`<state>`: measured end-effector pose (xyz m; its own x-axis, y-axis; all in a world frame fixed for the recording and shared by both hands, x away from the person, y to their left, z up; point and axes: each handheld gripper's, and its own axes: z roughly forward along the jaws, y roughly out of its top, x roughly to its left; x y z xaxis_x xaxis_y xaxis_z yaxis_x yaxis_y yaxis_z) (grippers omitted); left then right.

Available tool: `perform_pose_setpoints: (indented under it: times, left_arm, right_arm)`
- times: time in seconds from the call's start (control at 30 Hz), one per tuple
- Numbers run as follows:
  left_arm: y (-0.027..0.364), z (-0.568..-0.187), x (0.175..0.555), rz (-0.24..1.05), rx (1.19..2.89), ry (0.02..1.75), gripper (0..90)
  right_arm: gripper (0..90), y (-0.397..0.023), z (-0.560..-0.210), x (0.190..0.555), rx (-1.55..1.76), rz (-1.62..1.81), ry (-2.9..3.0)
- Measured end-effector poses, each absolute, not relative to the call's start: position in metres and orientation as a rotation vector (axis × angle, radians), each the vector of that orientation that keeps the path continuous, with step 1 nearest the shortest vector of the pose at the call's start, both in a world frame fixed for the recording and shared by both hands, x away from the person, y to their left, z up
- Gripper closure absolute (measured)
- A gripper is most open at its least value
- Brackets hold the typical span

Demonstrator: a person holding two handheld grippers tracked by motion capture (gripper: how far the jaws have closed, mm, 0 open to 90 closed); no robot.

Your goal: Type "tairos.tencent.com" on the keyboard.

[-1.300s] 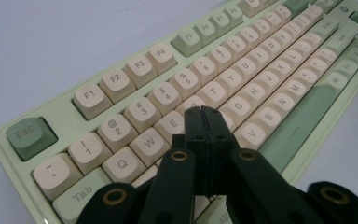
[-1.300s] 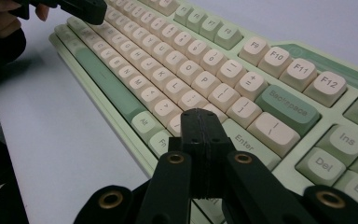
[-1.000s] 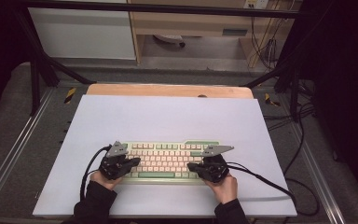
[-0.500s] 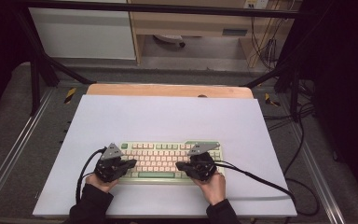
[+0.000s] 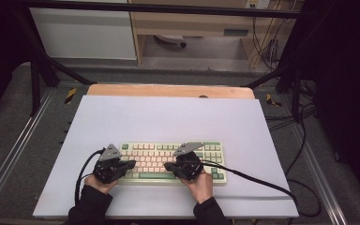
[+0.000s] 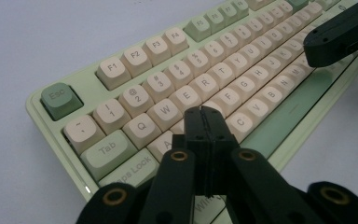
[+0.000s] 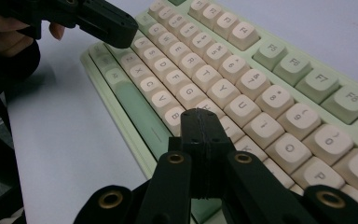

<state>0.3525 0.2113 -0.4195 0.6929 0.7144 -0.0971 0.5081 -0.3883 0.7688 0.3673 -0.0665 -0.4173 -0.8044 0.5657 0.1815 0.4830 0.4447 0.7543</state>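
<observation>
A pale green keyboard (image 5: 168,161) with cream and green keys lies near the front of a white board (image 5: 168,122). My left gripper (image 5: 132,164) hovers over its left end, pointing right, jaws shut with nothing between them. In the left gripper view its tip (image 6: 204,114) hangs over the keys beside Caps Lock on the keyboard (image 6: 135,51). My right gripper (image 5: 167,166) points left over the keyboard's middle, also shut and empty. Its tip (image 7: 200,116) sits above the lower letter rows of the keyboard (image 7: 270,60), near the long green space bar (image 7: 137,109).
The white board rests on a wooden table (image 5: 168,90) inside a black frame. Black cables (image 5: 262,180) trail from both grippers across the board's front. Each gripper view shows the other gripper's black tip: the right one (image 6: 340,37), the left one (image 7: 107,21).
My right gripper has slid left along the keyboard, from its right end to its middle, closing the gap to the left gripper. The left gripper has barely moved.
</observation>
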Motion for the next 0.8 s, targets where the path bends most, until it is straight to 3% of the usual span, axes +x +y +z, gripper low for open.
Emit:
perform_pose_setpoints:
  times: [0.8]
  left_arm:
    - [0.212, -0.42, 0.353, 0.316, 2.074, 0.938, 89.6]
  right_arm:
    - [90.0, -0.055, -0.43, 0.37, 0.927, 1.276, 2.614]
